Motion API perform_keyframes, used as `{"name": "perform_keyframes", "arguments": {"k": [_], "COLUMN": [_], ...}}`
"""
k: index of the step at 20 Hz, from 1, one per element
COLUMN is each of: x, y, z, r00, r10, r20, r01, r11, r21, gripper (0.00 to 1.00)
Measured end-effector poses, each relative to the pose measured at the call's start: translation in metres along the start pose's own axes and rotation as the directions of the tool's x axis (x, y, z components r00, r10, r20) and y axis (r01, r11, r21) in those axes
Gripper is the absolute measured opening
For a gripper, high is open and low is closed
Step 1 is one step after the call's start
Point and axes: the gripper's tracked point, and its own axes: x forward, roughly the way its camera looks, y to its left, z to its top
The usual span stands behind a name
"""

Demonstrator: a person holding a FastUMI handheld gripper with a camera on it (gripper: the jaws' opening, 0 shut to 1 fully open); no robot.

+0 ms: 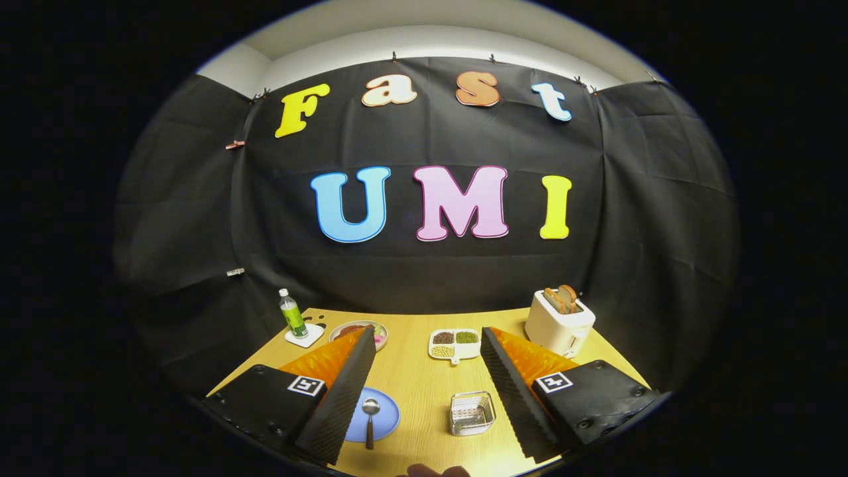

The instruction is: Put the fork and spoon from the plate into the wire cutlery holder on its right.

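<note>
A wooden table (424, 387) stands against a black cloth wall, seen from above and behind a hand-held gripper (424, 397) whose two fingers are spread wide and hold nothing. Far across the table sit a toaster (558, 322) with bread in its slots, a divided dish (454, 344) of beans, a plate of food (371, 329) and a bottle (292, 315) on a coaster. Nearer, between the fingers, lies a blue plate (384, 416), partly hidden behind the left finger, and to its right, well apart from it, a small wire holder (472, 413), open-topped and apparently empty. On the plate rests a spoon (370, 419), bowl pointing away, dark handle towards the gripper. No fork can be made out; it may lie behind the left finger. The spoon looks light, rigid and probably slippery where polished, so the handle, pinched across its middle, seems the best grip.
</note>
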Motion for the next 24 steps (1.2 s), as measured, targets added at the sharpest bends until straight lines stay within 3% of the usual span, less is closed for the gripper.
{"name": "perform_keyframes", "arguments": {"k": [8,14,17,24], "x": [0.019,0.042,0.054,0.072], "y": [0.037,0.069,0.084,0.114], "z": [-0.038,-0.102,-0.145,-0.243], "r00": [0.990,0.946,0.904,0.761], "r10": [0.098,0.163,0.184,0.215], "r20": [-0.100,-0.280,-0.386,-0.613], "r01": [-0.101,-0.182,-0.228,-0.343], "r11": [0.995,0.982,0.971,0.934], "r21": [-0.025,-0.045,-0.069,-0.099], "gripper": [0.99,0.99,0.99,1.00]}}
